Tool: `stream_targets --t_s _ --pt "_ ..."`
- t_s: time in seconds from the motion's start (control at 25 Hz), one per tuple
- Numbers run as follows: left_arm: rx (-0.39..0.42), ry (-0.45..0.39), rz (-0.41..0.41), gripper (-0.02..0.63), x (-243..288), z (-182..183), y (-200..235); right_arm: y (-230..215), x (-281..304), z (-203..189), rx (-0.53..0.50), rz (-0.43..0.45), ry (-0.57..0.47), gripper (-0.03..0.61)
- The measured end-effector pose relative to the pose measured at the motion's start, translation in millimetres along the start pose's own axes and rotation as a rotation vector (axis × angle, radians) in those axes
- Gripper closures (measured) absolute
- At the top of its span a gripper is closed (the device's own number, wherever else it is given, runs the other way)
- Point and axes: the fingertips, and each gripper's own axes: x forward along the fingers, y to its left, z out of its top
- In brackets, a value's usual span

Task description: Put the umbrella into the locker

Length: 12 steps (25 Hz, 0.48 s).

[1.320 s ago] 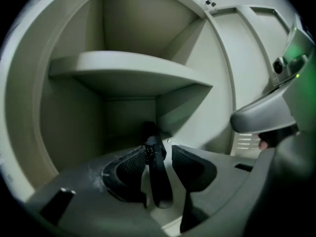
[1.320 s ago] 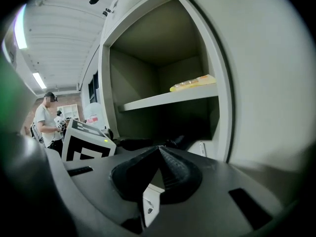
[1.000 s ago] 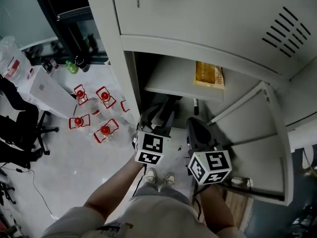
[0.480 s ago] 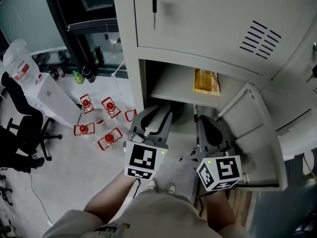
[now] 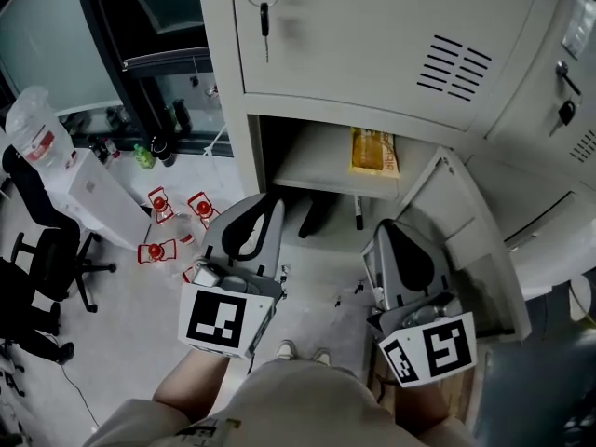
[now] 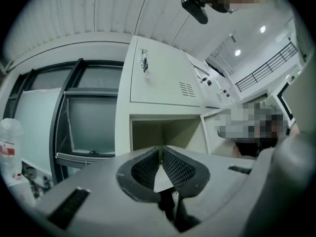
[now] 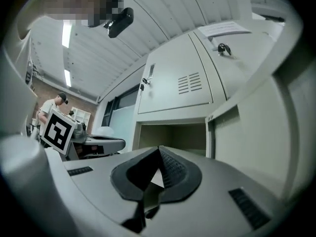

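Both tongs are empty: left tongs (image 6: 159,152) closing to a sliver, right tongs (image 7: 159,152) pressed together. The dark folded umbrella (image 5: 317,216) seemingly lies inside the open grey metal locker (image 5: 244,147), ahead and below, lengthwise inward, slightly nearer the left.

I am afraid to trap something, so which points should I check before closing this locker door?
1. The locker door stands wide open: ok.
2. The dark umbrella-like thing lies inside, under the shelf: ok.
3. It sits clear of the door's swing: cannot tell.
4. The left gripper is empty, fingers closing: ok.
5. The right gripper is empty, fingers together: ok.
6. The yellow packet lies fully on the shelf: ok.
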Motion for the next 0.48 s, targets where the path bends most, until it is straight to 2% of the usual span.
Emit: stream_targets --t_s 0.2,0.48 --pt "0.013 -0.068 -0.017 0.593 -17 18 -11 6 -21 21 -0.021 -0.001 -0.066 0.571" --pt "0.050 -0.054 -0.035 0.604 -35 11 -31 12 -32 6 0.008 0.016 -0.045 0.571"
